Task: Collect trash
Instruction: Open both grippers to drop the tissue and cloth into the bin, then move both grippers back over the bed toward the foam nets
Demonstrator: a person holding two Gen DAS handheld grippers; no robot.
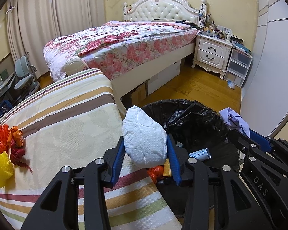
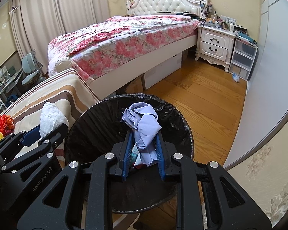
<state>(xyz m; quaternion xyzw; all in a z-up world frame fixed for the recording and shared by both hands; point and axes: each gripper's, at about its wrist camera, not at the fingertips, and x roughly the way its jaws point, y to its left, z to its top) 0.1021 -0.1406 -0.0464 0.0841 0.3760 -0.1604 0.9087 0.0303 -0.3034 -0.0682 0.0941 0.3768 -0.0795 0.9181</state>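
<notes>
— Left wrist view? 
— My left gripper, frame centre: fingers around a white tissue wad, beside the black-lined bin.

— Right wrist view? 
— My right gripper clamps crumpled lilac paper over that bin, centre frame.

White tissue wad at bin rim; crumpled lilac paper above black-lined bin; red, orange, yellow wrappers on striped cover.

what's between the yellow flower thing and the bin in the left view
Striped bedcover, then the left gripper with white tissue wad between its fingers at the bin rim, in the left wrist view.
</notes>
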